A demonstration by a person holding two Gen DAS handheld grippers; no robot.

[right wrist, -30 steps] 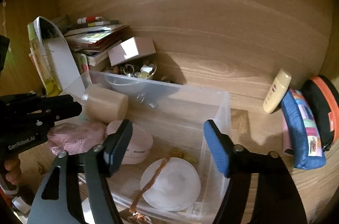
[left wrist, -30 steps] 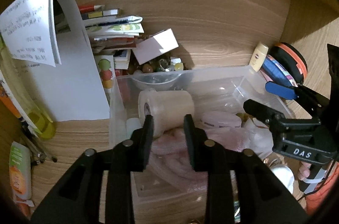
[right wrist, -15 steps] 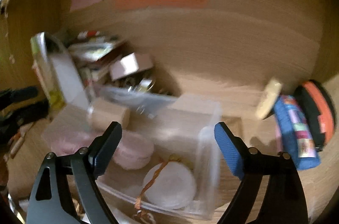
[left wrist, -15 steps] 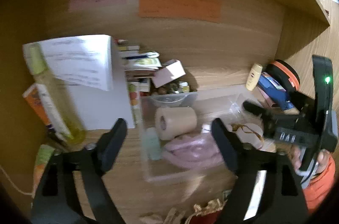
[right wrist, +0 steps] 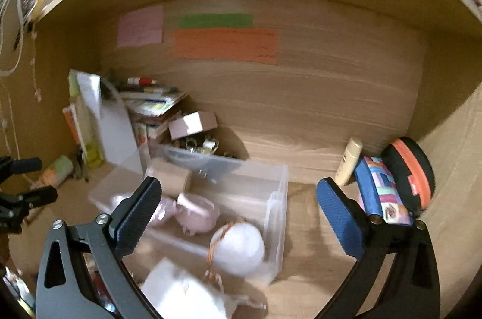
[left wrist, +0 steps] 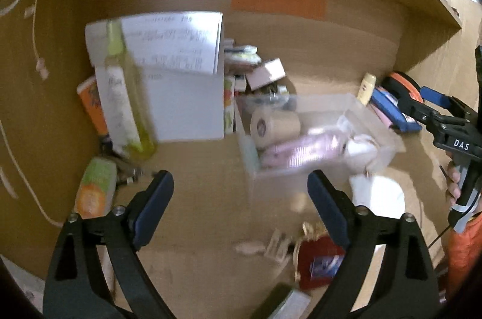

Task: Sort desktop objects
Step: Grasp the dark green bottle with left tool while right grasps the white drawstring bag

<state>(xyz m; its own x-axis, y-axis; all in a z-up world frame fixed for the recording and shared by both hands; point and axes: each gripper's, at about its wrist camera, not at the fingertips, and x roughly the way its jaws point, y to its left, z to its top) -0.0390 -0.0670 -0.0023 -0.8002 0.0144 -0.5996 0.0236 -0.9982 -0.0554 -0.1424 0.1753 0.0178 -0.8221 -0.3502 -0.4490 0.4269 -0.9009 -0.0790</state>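
On the wooden table, inside a wood-walled alcove, sits a clear plastic bin with low see-through walls. Lying in it are a tan roll of tape on its side, a pale pink ribbed bundle, a round pink lidded container and a white round pad with a thin brown cord across it. Everything is somewhat blurred.

Both pairs of tongs have just been opening and now stand wide apart with nothing between their pads. The left tongs hang over bare table in front of the bin, which lies ahead and a little to their right, not touching them. The right tongs frame the bin in their own view: its near right corner and the white pad fall between the blue pads, with the bin below and beyond them, apart from both. The right tongs also show at the right edge of the left view, held by a hand.

Left of the bin stand a white folded paper and a tall yellow-green bottle. Right of it lean a cream tube, a blue patchwork pouch and a black case with an orange zip. Pink, green and orange notes are stuck to the back wall.
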